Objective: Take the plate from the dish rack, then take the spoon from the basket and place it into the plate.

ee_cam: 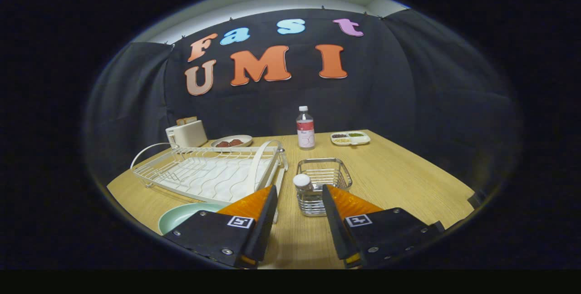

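My gripper [299, 188] is open above the wooden table [408, 180], with a wide gap between its fingers. A small wire basket [327, 177] stands just ahead of the fingertips. A white rounded end, seemingly the spoon [302, 180], sticks up at the basket's near left corner, level with the fingertips and between them; neither finger touches it. A pale green plate [181, 214] lies flat on the table beside my left finger, which hides part of it. The white wire dish rack [204, 173] stands beyond the plate to the left, with nothing standing in it.
At the back of the table are a white toaster [186, 133], a shallow dish with red food [231, 141], a clear bottle with a red label [305, 128] and a divided white tray [350, 138]. Bare wood stretches to the right of the basket.
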Tool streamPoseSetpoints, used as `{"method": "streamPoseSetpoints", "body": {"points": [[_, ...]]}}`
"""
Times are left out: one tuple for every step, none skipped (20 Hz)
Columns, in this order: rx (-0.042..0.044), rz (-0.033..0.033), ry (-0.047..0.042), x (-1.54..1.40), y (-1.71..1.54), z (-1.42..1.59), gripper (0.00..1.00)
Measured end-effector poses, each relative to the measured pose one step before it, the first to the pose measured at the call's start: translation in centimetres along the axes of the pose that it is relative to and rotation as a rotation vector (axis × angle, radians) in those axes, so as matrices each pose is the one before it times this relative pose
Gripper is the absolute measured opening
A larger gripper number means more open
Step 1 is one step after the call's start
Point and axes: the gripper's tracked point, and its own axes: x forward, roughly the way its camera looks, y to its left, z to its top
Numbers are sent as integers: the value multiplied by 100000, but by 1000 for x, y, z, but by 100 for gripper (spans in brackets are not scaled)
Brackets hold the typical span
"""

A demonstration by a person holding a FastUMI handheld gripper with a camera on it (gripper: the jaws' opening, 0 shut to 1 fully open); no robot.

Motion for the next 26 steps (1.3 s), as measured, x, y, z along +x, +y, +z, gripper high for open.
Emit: {"method": "streamPoseSetpoints", "body": {"points": [[-1014, 355, -1549, 113, 158, 291, 56], [-1122, -1363, -1346, 298, -319, 100, 54], [-1016, -1574, -1157, 289, -304, 133, 48], [-396, -1703, -1013, 173, -312, 42, 44], [282, -706, -896, 121, -82, 114, 39], [722, -424, -1174, 150, 18, 198, 36], [559, -517, -768, 96, -22, 123, 28], [315, -1006, -330, 25, -267, 131, 23], [8, 414, 155, 39, 97, -90, 15], [74, -564, -74, -19, -133, 89, 14], [610, 100, 146, 39, -57, 204, 13], [935, -125, -354, -69, -40, 334, 13], [1145, 213, 147, -64, -29, 286, 12], [826, -72, -310, -11, -83, 363, 11], [719, -117, -262, -47, -104, 454, 10], [691, -101, -573, -208, -95, 482, 10], [348, 131, -830, -156, 41, 611, 10], [-170, -36, -974, -227, 39, 643, 10], [-808, -136, -1047, -300, -46, 657, 10], [-898, -676, -1340, -293, -115, 723, 10], [-924, -387, -979, -238, -129, 717, 10], [-643, -89, -947, -431, 123, 547, 10], [-439, 445, -647, -374, 147, 580, 10], [-37, 447, -972, -386, 156, 626, 10], [113, 420, -620, -379, 43, 592, 10], [399, 539, -634, -407, 84, 435, 10]]}}
